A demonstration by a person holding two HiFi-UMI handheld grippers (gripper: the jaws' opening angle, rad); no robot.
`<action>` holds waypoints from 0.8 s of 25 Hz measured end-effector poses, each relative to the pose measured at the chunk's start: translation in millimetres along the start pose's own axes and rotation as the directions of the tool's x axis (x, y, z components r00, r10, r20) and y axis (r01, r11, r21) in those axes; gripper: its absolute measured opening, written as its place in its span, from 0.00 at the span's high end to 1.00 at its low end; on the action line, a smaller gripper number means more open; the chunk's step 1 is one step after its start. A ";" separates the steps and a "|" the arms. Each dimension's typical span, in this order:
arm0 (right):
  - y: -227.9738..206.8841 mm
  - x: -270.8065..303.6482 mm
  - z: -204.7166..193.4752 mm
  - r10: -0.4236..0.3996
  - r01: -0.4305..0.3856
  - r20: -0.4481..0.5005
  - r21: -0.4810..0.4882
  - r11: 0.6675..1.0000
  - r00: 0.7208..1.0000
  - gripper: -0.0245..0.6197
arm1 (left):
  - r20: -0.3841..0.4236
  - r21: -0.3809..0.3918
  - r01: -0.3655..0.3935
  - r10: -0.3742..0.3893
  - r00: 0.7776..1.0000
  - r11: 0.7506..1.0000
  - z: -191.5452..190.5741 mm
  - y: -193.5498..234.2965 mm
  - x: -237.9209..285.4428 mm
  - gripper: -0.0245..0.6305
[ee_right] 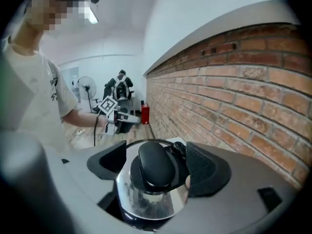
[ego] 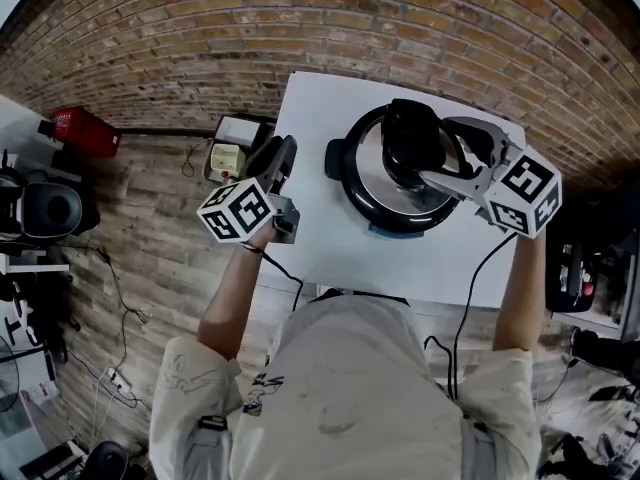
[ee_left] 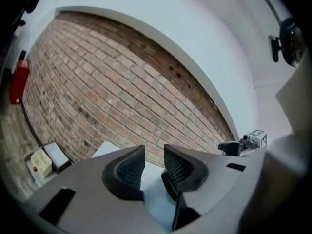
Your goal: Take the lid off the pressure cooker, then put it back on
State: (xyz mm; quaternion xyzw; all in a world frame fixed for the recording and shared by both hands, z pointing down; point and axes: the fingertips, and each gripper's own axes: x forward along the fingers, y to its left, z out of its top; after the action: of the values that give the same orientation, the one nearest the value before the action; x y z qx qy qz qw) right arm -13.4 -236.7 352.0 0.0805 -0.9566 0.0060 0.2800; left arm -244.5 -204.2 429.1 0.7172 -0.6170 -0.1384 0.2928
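The pressure cooker [ego: 345, 183] stands on the white table [ego: 320, 108], its steel lid [ego: 372, 186] resting on the dark pot. The lid's black handle [ego: 408, 140] rises from its middle. My right gripper [ego: 432, 150] reaches in from the right. In the right gripper view, the right gripper [ee_right: 157, 150] is wide open, one pad on each side of the handle [ee_right: 155, 167], with gaps on both sides. My left gripper [ego: 283, 150] hovers at the table's left edge, away from the cooker. Seen in its own view, the left gripper [ee_left: 154, 152] points at the brick wall, narrowly open, with nothing between its pads.
A brick wall [ego: 180, 38] runs behind the table. On the wooden floor to the left lie a white box [ego: 238, 130], a yellowish device [ego: 224, 158] and a red object [ego: 85, 131]. Cables [ego: 120, 308] trail over the floor. Dark equipment [ego: 45, 208] stands at the far left.
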 end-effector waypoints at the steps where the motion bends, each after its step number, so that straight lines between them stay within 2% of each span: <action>1: -0.1 -7.0 2.1 -0.036 0.034 0.059 0.025 0.999 0.998 0.35 | 0.024 0.053 -0.018 0.016 1.000 0.998 4.1 -3.4 -4.2 0.76; 4: 0.1 -26.3 1.1 -0.172 0.161 0.165 0.074 0.984 0.971 0.35 | 0.077 0.204 -0.061 0.046 0.996 0.977 11.2 -12.8 -14.3 0.76; 6: 2.7 -36.2 -4.7 -0.248 0.232 0.200 0.102 0.967 0.948 0.35 | 0.112 0.292 -0.090 0.059 0.992 0.952 14.2 -18.1 -22.6 0.76; 8: 5.7 -46.3 -10.8 -0.306 0.269 0.259 0.171 0.948 0.916 0.35 | 0.142 0.374 -0.110 0.060 0.988 0.921 15.7 -25.7 -30.9 0.76; 9: 6.0 -52.4 -14.2 -0.344 0.288 0.295 0.218 0.933 0.891 0.35 | 0.160 0.410 -0.121 0.059 0.985 0.904 16.3 -29.5 -34.6 0.76; 11: 4.9 -65.7 -22.5 -0.446 0.349 0.355 0.306 0.886 0.822 0.35 | 0.216 0.465 -0.158 0.061 0.975 0.871 18.5 -34.5 -41.2 0.76; 13: 5.9 -77.3 -34.7 -0.560 0.435 0.382 0.367 0.822 0.736 0.35 | 0.290 0.520 -0.218 0.069 0.954 0.826 20.1 -37.6 -49.0 0.76; 15: 10.6 -82.2 -52.2 -0.648 0.519 0.369 0.394 0.758 0.666 0.35 | 0.341 0.574 -0.265 0.069 0.938 0.775 16.8 -42.6 -56.8 0.76; 17: 17.3 -81.1 -69.5 -0.701 0.559 0.345 0.431 0.709 0.624 0.35 | 0.354 0.611 -0.283 0.064 0.933 0.739 9.0 -47.1 -62.7 0.77; 18: 20.7 -79.3 -76.1 -0.715 0.558 0.336 0.457 0.693 0.613 0.36 | 0.353 0.621 -0.285 0.064 0.934 0.730 4.7 -48.1 -65.3 0.77; 20: 25.3 -76.3 -86.1 -0.730 0.553 0.320 0.490 0.673 0.604 0.36 | 0.347 0.623 -0.282 0.065 0.935 0.730 -3.6 -48.8 -69.0 0.77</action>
State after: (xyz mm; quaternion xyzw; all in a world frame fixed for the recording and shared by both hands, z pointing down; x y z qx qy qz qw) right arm 92.1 -195.3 384.5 0.4701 -0.8812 0.0485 -0.0087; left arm -217.1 -133.4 391.9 0.6824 -0.7278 0.0105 -0.0672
